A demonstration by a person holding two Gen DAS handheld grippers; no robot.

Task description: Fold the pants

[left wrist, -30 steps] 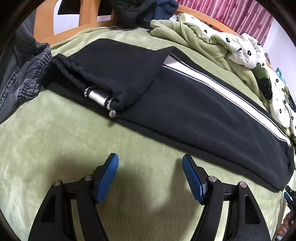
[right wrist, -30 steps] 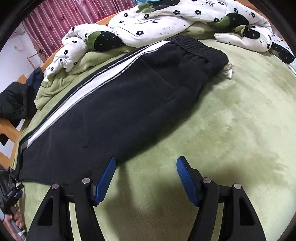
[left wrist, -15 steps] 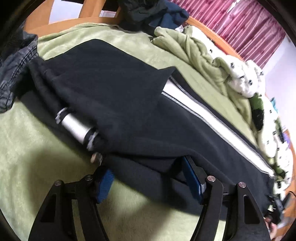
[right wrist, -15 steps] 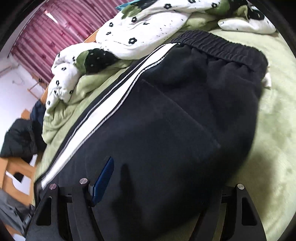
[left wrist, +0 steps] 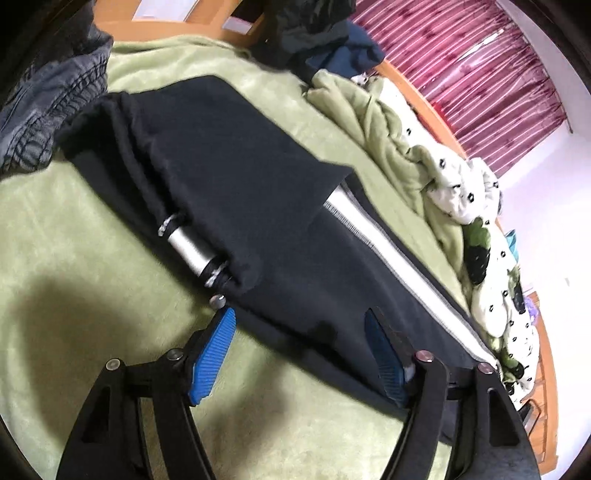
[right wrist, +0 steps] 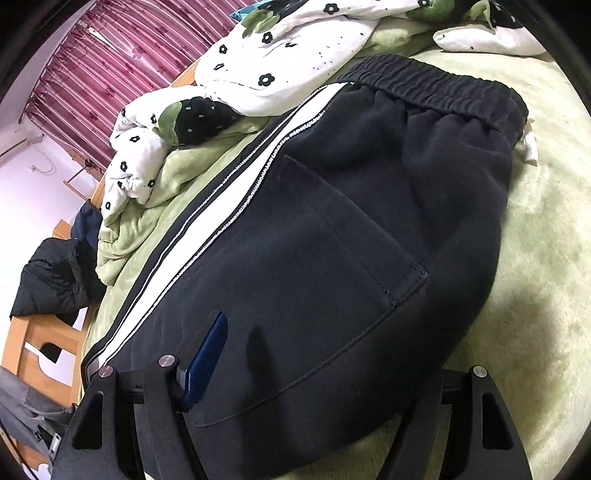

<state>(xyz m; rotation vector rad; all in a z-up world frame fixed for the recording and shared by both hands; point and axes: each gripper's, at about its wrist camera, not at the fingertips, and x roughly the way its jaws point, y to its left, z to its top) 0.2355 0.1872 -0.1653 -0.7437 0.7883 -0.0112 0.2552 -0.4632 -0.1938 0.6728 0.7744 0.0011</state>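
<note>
Black pants [left wrist: 266, 206] with a white side stripe lie flat on a green blanket [left wrist: 74, 258]. The leg cuffs, with a silver cord stopper [left wrist: 190, 251], show in the left wrist view. My left gripper [left wrist: 299, 354] is open, its blue pads [left wrist: 214, 354] straddling the near edge of the legs. In the right wrist view the pants [right wrist: 332, 240] show their waistband [right wrist: 436, 86] and back pocket. My right gripper [right wrist: 310, 384] is open with the near edge of the seat between its jaws; the right finger is hidden under the cloth.
A white flowered quilt [right wrist: 280, 48] and a bunched green blanket [left wrist: 373, 122] lie along the far side of the pants. Grey jeans [left wrist: 48, 107] lie at the left end, dark clothes [left wrist: 317, 33] on a wooden frame beyond.
Both grippers have moved forward from the bare blanket onto the pants' near edge. The cloth now lies between each gripper's open jaws.
</note>
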